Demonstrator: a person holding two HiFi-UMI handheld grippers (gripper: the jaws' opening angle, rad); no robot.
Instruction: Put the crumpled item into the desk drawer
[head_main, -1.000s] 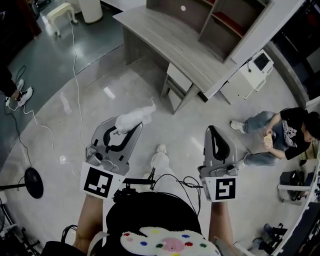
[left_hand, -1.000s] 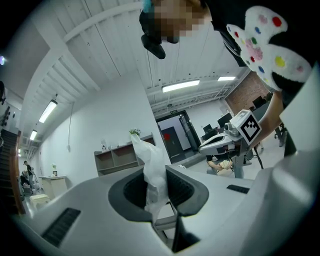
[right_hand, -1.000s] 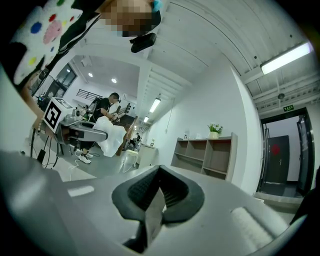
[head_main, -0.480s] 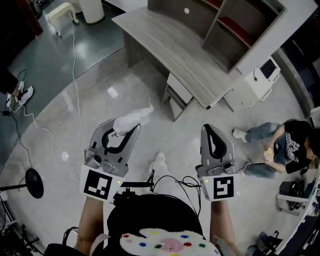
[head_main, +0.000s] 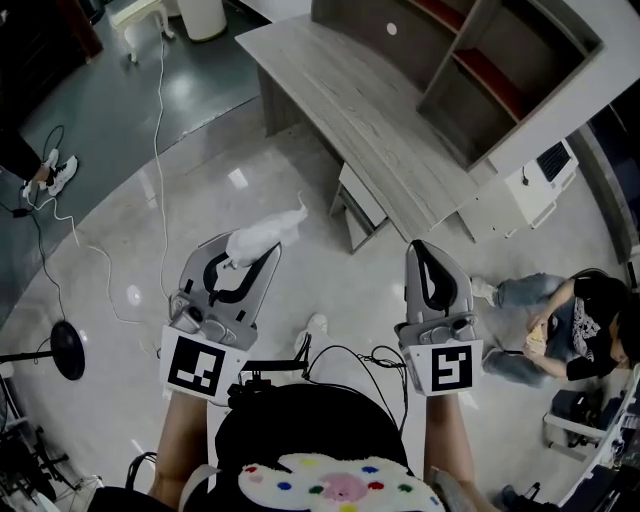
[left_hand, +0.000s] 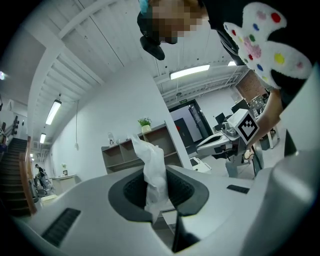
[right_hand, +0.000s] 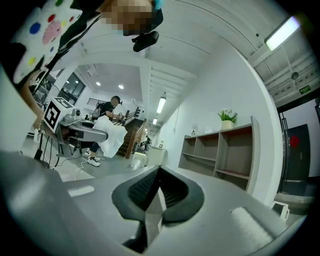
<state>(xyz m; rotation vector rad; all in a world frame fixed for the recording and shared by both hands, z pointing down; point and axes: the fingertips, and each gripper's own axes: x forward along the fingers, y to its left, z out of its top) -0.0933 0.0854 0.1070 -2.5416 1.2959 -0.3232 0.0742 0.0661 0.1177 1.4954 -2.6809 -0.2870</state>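
A white crumpled item (head_main: 262, 236) sticks out of my left gripper (head_main: 250, 258), whose jaws are shut on it; in the left gripper view the crumpled item (left_hand: 154, 172) stands pinched between the dark pads. My right gripper (head_main: 426, 252) is held level beside it, jaws shut with nothing between them (right_hand: 156, 196). The grey wooden desk (head_main: 360, 95) stands ahead, and its drawer unit (head_main: 358, 196) hangs under the near end, closed as far as I can see. Both grippers are well short of the desk, above the floor.
A shelf unit (head_main: 505, 75) adjoins the desk on the right. A white box-like device (head_main: 545, 175) and a seated person (head_main: 575, 335) are at the right. A white cable (head_main: 160, 150) runs across the floor at left, near a black round stand base (head_main: 66, 357).
The desk and drawer unit have drawn nearer and shifted in the head view as the person walks forward. Both grippers keep their pose, the left still holding the crumpled item.
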